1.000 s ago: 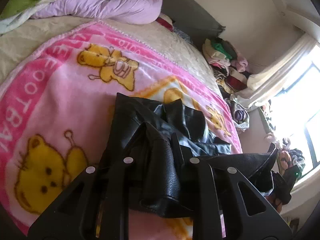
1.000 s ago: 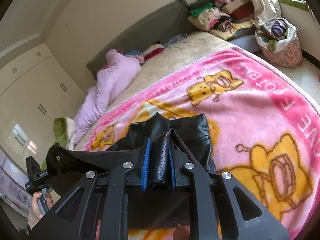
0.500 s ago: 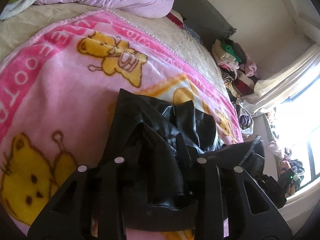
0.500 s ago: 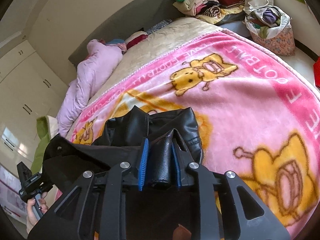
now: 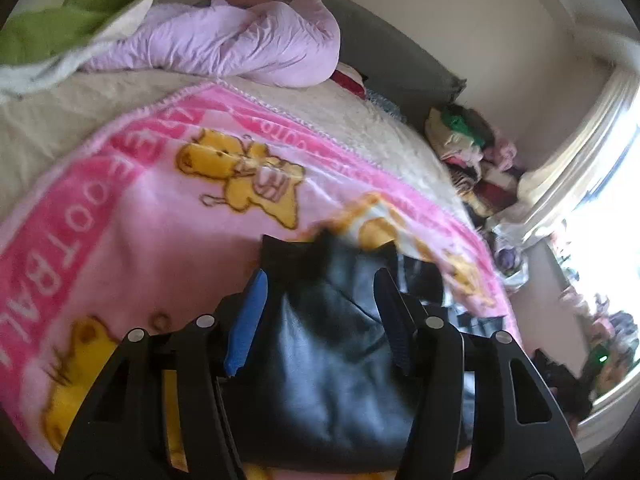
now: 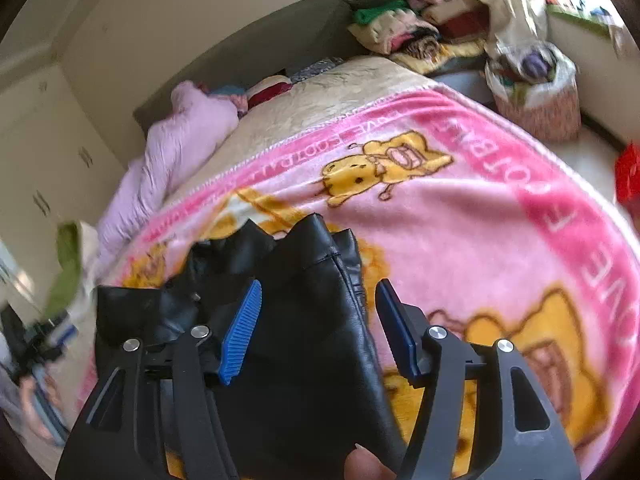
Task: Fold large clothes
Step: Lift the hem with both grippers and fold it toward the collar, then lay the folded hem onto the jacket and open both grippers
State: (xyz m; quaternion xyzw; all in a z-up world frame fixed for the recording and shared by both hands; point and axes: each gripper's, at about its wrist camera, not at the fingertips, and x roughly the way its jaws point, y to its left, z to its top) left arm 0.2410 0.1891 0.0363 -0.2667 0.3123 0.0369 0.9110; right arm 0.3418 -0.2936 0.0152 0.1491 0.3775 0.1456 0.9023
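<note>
A black leather jacket (image 5: 332, 340) lies bunched on a pink cartoon blanket (image 5: 132, 232) on the bed; it also shows in the right wrist view (image 6: 296, 320). My left gripper (image 5: 320, 312) is open, its blue-padded fingers (image 5: 248, 320) standing apart on either side of the jacket. My right gripper (image 6: 316, 320) is open too, its fingers (image 6: 240, 332) spread over the jacket's right part. Neither gripper holds the leather. The blanket fills the right wrist view (image 6: 460, 232).
A lilac duvet (image 5: 224, 44) is heaped at the bed's head. Piled clothes (image 5: 468, 140) sit beside the bed near the window. A basket of laundry (image 6: 536, 92) stands on the floor. White wardrobe doors (image 6: 36, 160) are at the left.
Both grippers were shut on folds of the jacket and have opened, letting it go. The jacket has dropped onto the blanket in a more compact heap.
</note>
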